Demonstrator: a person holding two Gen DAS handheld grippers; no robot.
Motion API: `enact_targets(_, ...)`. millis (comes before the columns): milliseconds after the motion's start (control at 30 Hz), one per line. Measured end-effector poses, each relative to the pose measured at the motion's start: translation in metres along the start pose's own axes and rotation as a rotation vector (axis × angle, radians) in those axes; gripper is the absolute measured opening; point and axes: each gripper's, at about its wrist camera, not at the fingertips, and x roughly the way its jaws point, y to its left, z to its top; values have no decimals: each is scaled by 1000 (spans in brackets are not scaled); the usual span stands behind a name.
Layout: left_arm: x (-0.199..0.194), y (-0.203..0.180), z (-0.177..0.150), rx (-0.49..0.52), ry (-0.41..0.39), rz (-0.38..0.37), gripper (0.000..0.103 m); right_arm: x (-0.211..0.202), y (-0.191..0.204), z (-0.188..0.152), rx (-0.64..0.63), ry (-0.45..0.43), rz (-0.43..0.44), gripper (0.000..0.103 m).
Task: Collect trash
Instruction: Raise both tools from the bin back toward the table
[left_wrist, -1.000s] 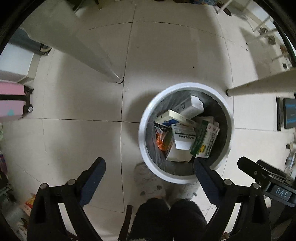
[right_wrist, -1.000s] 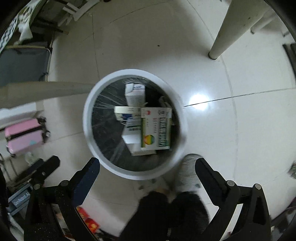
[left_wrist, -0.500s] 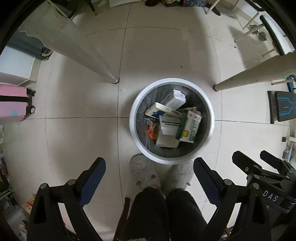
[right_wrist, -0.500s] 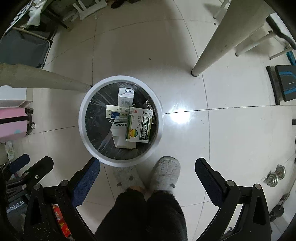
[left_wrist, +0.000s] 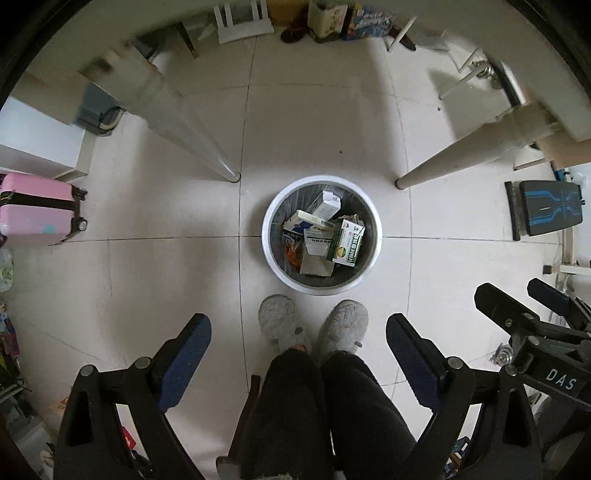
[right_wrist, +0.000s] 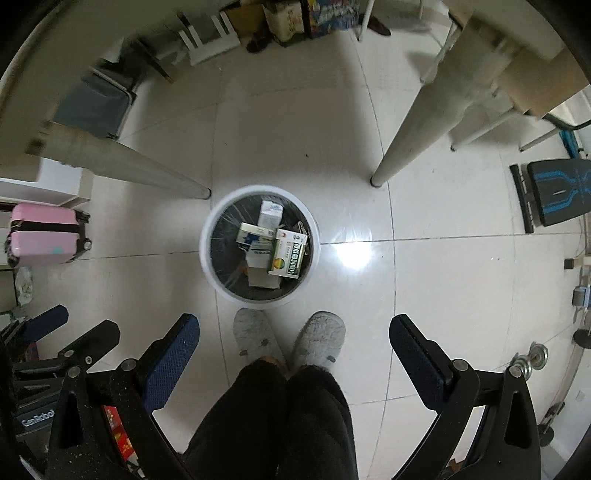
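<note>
A white round trash bin (left_wrist: 271, 254) with a dark liner stands on the tiled floor far below; it also shows in the right wrist view (right_wrist: 207, 258). Inside lie several cartons, among them a green-and-white box (left_wrist: 347, 245) (right_wrist: 288, 254) and a white box (left_wrist: 327, 203) (right_wrist: 270, 214). My left gripper (left_wrist: 297, 336) is open and empty, high above the floor. My right gripper (right_wrist: 293, 338) is open and empty, also high above the bin. The right gripper also shows at the right edge of the left wrist view (left_wrist: 524, 314).
The person's grey slippers (left_wrist: 277, 325) (right_wrist: 321, 339) stand just in front of the bin. Two table legs (left_wrist: 192, 144) (left_wrist: 450, 158) flank it. A pink suitcase (left_wrist: 33, 208) stands at the left, a black-and-blue bench (left_wrist: 546, 206) at the right, stools and boxes by the far wall.
Both grippers have risen well away from the bin, which now looks much smaller. Table tops, slippers and more of the room have come into view. Both grippers stay open.
</note>
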Motion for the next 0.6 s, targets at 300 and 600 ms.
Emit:
enact_targets(300,-98,5,-16,-5,-36,17,97,-120,18,-13,-16,-18,14,103)
enact_targets(600,-161,14,-16,3,-80,-10,97,-209,32,-19,-25,-52,10,103)
